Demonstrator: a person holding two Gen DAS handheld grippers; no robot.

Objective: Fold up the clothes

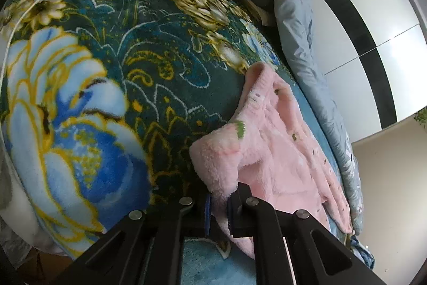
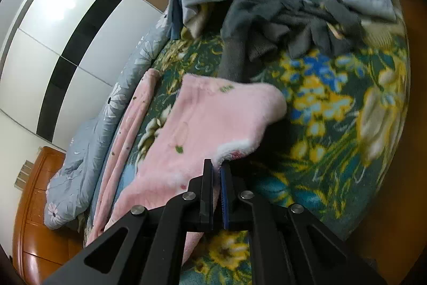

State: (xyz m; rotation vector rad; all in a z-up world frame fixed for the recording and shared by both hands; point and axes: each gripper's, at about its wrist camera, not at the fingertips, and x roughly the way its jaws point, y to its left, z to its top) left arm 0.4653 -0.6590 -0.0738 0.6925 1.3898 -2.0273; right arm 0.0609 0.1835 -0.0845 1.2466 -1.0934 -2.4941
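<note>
While both our left gripper and right gripper are clamped on edges of the pink fleece garment, lifted partly off the floral blanket, we judge a fold under way, calling next for matched edges.

No text can be read anywhere — no labels (or brands).

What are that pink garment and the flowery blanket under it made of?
The pink garment looks like plush fleece: fuzzy, matte pile. The dark green floral blanket seems a printed fleece or short-pile plush too, its surface velvety. Exact fibres cannot be told.
</note>
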